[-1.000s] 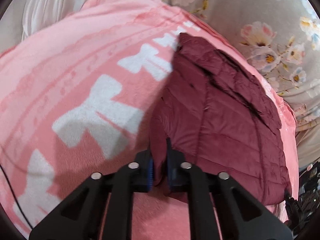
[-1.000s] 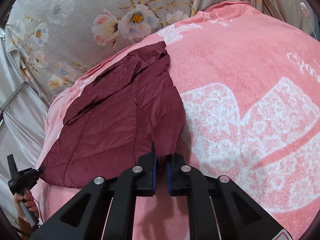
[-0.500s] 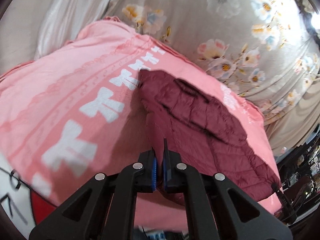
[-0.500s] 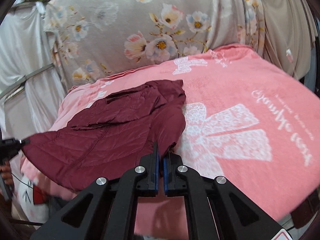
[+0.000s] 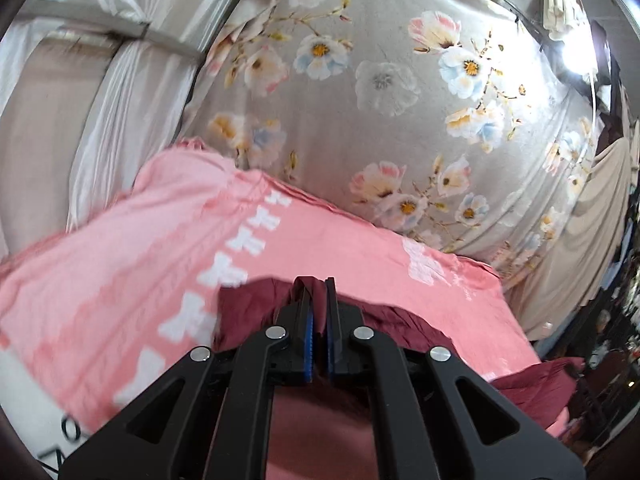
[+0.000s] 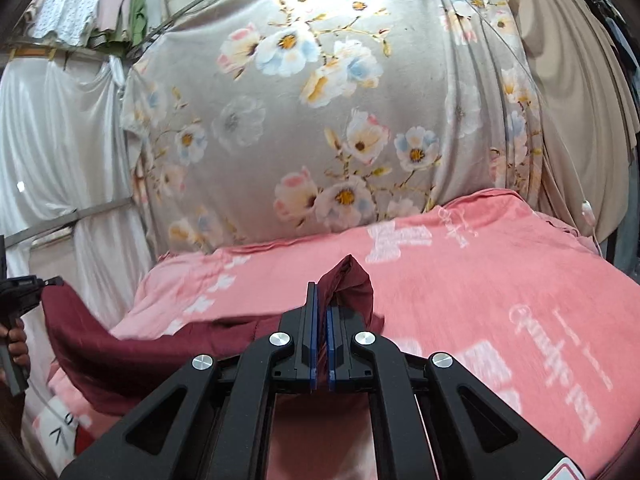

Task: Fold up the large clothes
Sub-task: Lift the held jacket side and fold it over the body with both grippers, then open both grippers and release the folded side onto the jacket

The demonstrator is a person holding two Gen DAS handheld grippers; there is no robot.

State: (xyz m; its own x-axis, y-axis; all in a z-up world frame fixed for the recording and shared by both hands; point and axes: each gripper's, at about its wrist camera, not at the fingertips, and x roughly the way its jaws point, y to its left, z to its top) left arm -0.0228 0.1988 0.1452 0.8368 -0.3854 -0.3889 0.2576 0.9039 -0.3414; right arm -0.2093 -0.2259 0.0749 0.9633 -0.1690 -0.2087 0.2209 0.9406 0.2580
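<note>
A maroon quilted jacket (image 5: 400,320) hangs lifted above the pink blanket (image 5: 120,264), pinched at two edges. My left gripper (image 5: 319,286) is shut on one edge of it, fabric bunched around the blue pads. My right gripper (image 6: 321,292) is shut on another edge, where a maroon fold (image 6: 352,284) sticks up past the fingers. In the right wrist view the jacket (image 6: 120,352) sags leftward to the other gripper (image 6: 24,284), held by a hand (image 6: 14,344) at the frame's left edge. Most of the jacket's body is hidden below both grippers.
A grey floral curtain (image 6: 320,120) hangs behind the bed, with white drapes (image 6: 52,140) at the left and beige cloth (image 6: 580,80) at the right. Clothes hang on a rail (image 6: 100,4) at the upper left. The pink blanket (image 6: 500,280) has white bows and lettering.
Both grippers have risen and tilted up with the jacket still pinched. The jacket has come off the blanket and now hangs between them; the curtain fills the views.
</note>
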